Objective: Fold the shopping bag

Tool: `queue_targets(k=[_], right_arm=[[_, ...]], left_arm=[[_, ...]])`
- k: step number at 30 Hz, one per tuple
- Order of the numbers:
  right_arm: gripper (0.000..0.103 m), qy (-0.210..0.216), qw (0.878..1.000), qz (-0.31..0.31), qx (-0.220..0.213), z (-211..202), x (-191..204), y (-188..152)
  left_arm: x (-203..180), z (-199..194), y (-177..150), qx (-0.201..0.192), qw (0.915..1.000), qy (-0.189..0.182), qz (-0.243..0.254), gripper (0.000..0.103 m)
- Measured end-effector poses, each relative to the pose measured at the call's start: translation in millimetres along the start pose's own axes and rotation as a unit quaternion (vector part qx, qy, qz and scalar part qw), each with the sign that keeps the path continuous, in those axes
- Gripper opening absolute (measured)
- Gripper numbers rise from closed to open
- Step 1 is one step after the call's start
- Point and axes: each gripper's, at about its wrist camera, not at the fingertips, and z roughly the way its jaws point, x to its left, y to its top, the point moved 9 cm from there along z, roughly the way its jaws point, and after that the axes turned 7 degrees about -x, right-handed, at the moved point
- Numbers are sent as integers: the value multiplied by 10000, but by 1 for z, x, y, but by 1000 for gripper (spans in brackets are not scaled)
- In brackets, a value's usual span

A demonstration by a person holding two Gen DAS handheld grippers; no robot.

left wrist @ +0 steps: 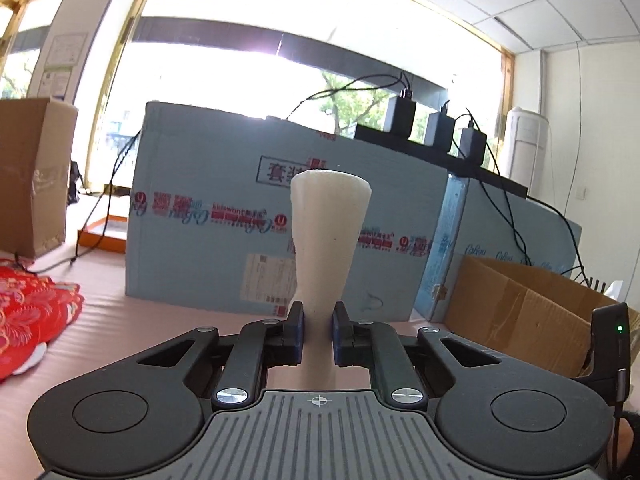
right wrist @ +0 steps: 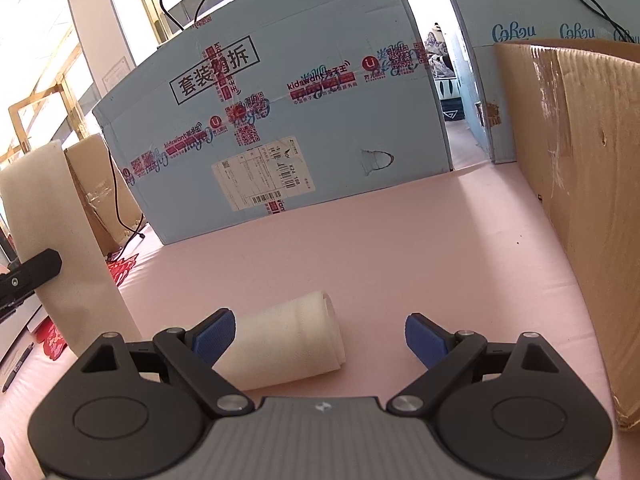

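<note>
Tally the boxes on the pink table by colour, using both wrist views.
Light blue boxes: 2
Brown cardboard boxes: 2
Total: 4

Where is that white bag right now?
The white bag is pinched upright in the left gripper; in the right wrist view its rolled lower end lies on the pink table before the open right gripper.

Daylight thru blown-out window [left wrist: 280, 40], strong glare, fisheye bend + dark corners at edges, soft shadows.
</note>
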Motion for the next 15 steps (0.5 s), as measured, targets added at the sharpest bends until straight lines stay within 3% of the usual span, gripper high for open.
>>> queue_targets(k=[4, 10, 12, 15], right_arm=[[94, 11, 10000, -10, -39, -1, 1, 1], [94, 20, 10000, 24, -74, -3, 0, 3], [94, 20, 10000, 24, -79, -3, 1, 3], [94, 5, 9999, 38, -121, -4, 0, 4]], left_arm=[[1, -17, 32, -628, 9974, 163, 316, 11], [6, -49, 80, -1488, 9811, 556, 1102, 11], [0, -54, 92, -1607, 9758, 529, 1384, 11], [-18, -43, 91, -1427, 9698, 303, 1956, 11]])
